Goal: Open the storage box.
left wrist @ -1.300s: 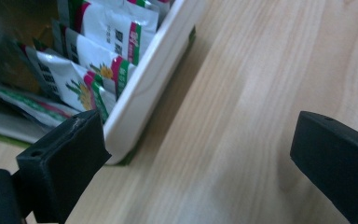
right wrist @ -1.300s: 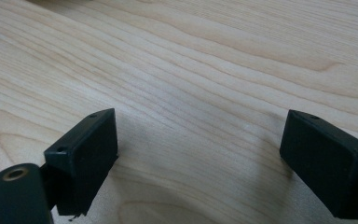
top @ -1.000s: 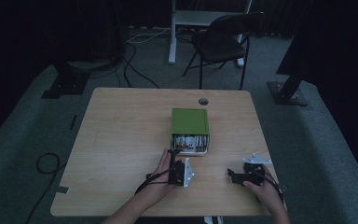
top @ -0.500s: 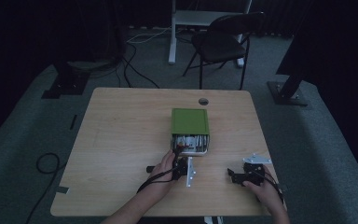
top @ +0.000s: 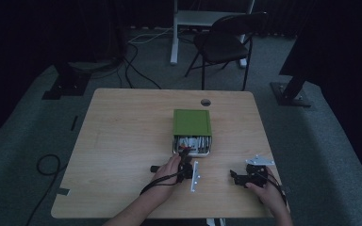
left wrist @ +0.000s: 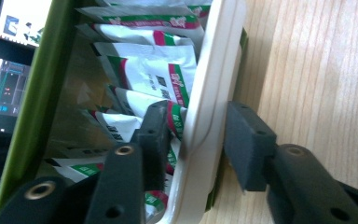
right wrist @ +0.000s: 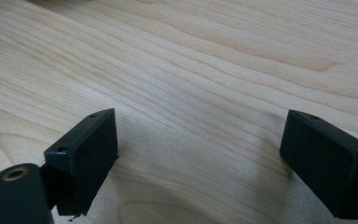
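Observation:
A green box (top: 192,122) stands on the wooden table (top: 122,132), its white drawer (top: 194,152) pulled out toward me and filled with several red, green and white sachets (left wrist: 154,74). My left gripper (top: 184,157) is at the drawer's front. In the left gripper view, the left gripper (left wrist: 196,126) straddles the drawer's white front wall (left wrist: 214,70): one pad inside among the sachets, the other outside, both pressed close against it. My right gripper (top: 236,177) rests on the table to the right, and in its own view the right gripper (right wrist: 200,154) is open over bare wood.
A round cable hole (top: 206,102) lies behind the box. A dark folding chair (top: 226,40) and a white desk leg (top: 174,35) stand beyond the table's far edge. Cables (top: 47,165) trail on the floor at the left.
My left gripper has moved forward from the table to the drawer's front wall and closed around it. The right gripper has stayed where it was.

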{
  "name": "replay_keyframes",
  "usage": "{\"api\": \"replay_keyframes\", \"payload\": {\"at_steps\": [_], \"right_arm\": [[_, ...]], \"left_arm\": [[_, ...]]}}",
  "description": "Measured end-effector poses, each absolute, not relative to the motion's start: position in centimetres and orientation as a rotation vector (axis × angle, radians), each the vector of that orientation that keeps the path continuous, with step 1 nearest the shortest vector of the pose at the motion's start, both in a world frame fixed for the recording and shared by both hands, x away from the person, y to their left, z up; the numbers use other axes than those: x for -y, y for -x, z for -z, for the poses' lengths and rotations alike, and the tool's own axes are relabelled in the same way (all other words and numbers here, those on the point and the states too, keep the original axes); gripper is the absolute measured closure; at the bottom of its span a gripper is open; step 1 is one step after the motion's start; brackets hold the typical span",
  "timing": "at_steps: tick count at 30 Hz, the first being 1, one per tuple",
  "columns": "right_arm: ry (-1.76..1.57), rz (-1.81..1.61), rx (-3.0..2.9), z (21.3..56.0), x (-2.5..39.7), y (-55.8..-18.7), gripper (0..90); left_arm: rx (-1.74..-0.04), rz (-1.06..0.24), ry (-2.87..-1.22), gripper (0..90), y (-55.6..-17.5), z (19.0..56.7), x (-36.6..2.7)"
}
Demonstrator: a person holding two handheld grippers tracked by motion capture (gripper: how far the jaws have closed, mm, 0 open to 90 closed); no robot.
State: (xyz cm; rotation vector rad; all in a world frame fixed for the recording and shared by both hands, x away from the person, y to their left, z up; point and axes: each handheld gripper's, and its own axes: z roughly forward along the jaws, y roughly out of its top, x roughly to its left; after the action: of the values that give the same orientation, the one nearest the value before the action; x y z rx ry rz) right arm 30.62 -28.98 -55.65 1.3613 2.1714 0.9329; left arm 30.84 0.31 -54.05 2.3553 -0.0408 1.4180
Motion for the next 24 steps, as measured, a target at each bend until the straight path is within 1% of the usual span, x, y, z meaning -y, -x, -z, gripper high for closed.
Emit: {"api": "replay_keyframes", "payload": {"at_steps": [4, 6, 7, 8, 18, 24], "right_arm": [[-1.361, -0.933, -2.172, 55.6, 29.0, -30.6, 11.0], [-1.361, -0.933, -2.171, 55.6, 29.0, -30.6, 10.9], [-1.361, -0.933, -2.171, 55.6, 29.0, -30.6, 10.9], [-1.362, -0.933, -2.171, 55.6, 29.0, -30.6, 10.9], [-1.362, -0.933, -2.171, 55.6, 29.0, -30.6, 10.9], [-1.362, -0.933, -2.171, 55.6, 29.0, -30.6, 10.9]], "left_arm": [[0.062, -1.444, -2.369, 62.1, -31.1, 54.5, -0.2], [0.064, -1.463, -2.369, 66.6, -31.1, 54.6, -0.2], [0.073, -1.477, -2.37, 66.6, -31.2, 54.7, -0.2], [0.081, -1.484, -2.373, 68.8, -31.2, 54.8, -0.1], [0.179, -1.561, -2.354, 71.3, -31.2, 55.3, -0.2], [0.183, -1.558, -2.362, 71.8, -31.1, 55.2, -0.1]]}}
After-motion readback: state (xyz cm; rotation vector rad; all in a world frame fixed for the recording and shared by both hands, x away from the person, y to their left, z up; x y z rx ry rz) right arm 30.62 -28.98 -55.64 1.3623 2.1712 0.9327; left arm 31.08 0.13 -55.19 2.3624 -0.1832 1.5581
